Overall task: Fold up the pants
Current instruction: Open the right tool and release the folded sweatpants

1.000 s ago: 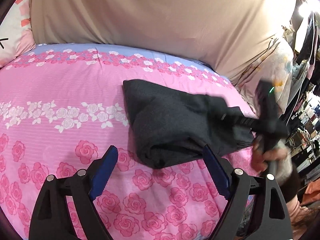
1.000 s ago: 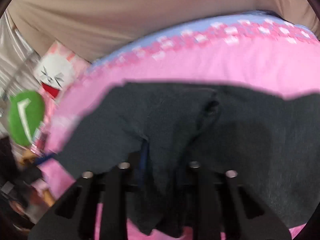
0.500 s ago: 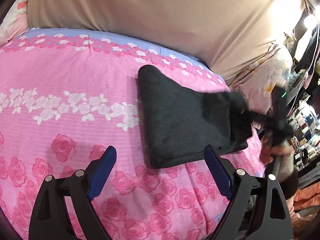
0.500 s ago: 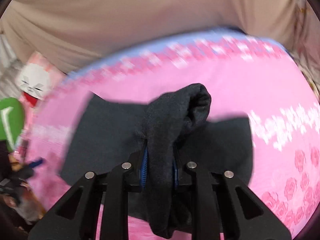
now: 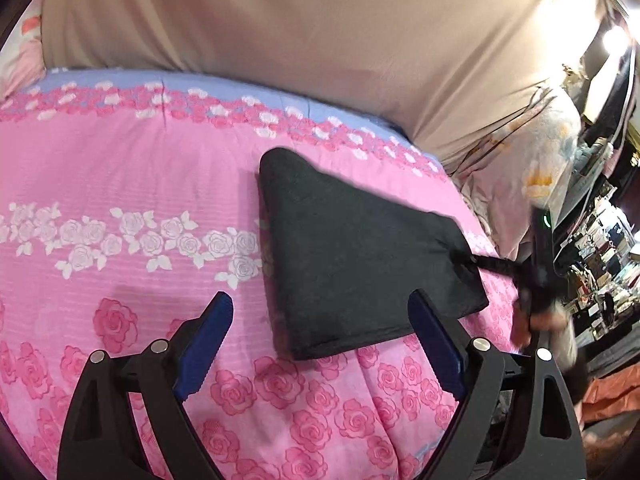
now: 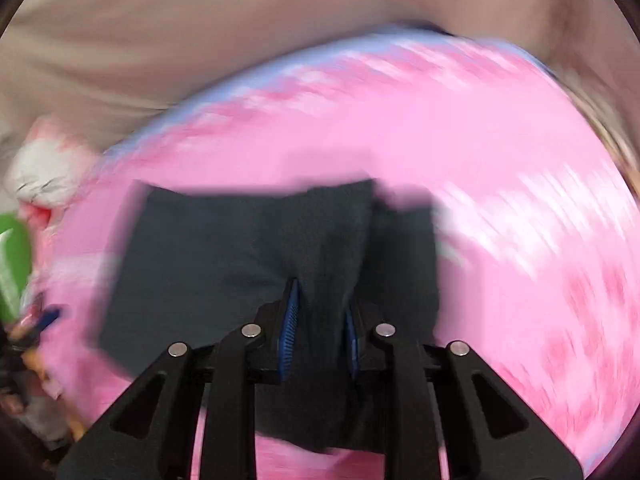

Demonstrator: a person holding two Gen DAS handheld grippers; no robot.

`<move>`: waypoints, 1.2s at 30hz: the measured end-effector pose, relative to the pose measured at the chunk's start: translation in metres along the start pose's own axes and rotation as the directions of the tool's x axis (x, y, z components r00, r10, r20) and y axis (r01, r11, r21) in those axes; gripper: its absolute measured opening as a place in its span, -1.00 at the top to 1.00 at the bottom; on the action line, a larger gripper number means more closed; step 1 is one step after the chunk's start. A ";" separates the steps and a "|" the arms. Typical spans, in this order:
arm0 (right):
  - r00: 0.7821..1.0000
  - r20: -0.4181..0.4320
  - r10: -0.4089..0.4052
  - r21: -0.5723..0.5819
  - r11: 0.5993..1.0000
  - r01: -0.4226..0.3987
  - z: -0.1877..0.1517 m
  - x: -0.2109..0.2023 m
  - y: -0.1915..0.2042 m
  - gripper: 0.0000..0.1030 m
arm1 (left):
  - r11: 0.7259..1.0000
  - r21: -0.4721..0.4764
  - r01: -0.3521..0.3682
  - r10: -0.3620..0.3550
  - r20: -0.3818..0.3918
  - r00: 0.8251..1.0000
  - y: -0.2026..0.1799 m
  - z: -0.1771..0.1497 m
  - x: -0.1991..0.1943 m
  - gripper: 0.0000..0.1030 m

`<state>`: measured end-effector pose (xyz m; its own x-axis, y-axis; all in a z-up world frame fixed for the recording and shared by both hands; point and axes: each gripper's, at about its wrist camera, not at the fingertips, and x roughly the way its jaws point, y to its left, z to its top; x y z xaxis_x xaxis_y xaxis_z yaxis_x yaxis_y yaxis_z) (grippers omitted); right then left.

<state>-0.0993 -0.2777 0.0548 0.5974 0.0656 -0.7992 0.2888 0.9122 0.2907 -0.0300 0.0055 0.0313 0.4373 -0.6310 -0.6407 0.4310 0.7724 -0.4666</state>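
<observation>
The bed (image 5: 120, 184) fills most of what you see, covered in a pink spread printed with roses, a band of white roses across its middle and a lilac strip along the far edge, where it meets a beige draped cloth (image 5: 320, 40). In the right wrist view the bed (image 6: 500, 200) is smeared by motion blur, and a white plush toy (image 6: 44, 176) sits at its left edge. The pants (image 5: 352, 256), dark grey and folded into a flat wedge-shaped stack, lie on the bed's right half, near its right edge. Your right hand-held gripper (image 5: 472, 260) reaches in from the right and meets the stack's right corner. From its own camera you see that right hand-held gripper (image 6: 320, 320) clenched on a raised ridge of the pants (image 6: 208, 264), the blue pads pressing the cloth from both sides. Your left hand-held gripper (image 5: 320, 316) hovers above the bed at the stack's near edge, released, its blue pads (image 5: 208, 340) spread wide apart and holding nothing
</observation>
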 end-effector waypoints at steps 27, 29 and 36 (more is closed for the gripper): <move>0.994 0.094 -0.052 0.092 0.995 0.043 -0.027 0.001 -0.001 0.63 | 0.968 -0.092 -0.233 0.218 -0.141 0.966 0.073 0.033 0.030 0.76; 0.989 0.145 0.026 0.094 0.995 -0.040 -0.033 -0.017 0.006 0.60 | 0.975 -0.153 -0.161 0.145 -0.107 0.984 0.084 0.022 0.021 0.55; 0.991 0.048 0.123 -0.086 0.989 -0.119 -0.036 0.011 0.065 -0.45 | 0.982 -0.155 -0.106 0.115 0.048 0.992 0.067 0.023 -0.007 0.10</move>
<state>-0.1004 -0.2028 0.0462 0.6638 0.1581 -0.7310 0.1501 0.9294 0.3372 0.0137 0.0605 0.0182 0.5211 -0.5408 -0.6604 0.2546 0.8369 -0.4845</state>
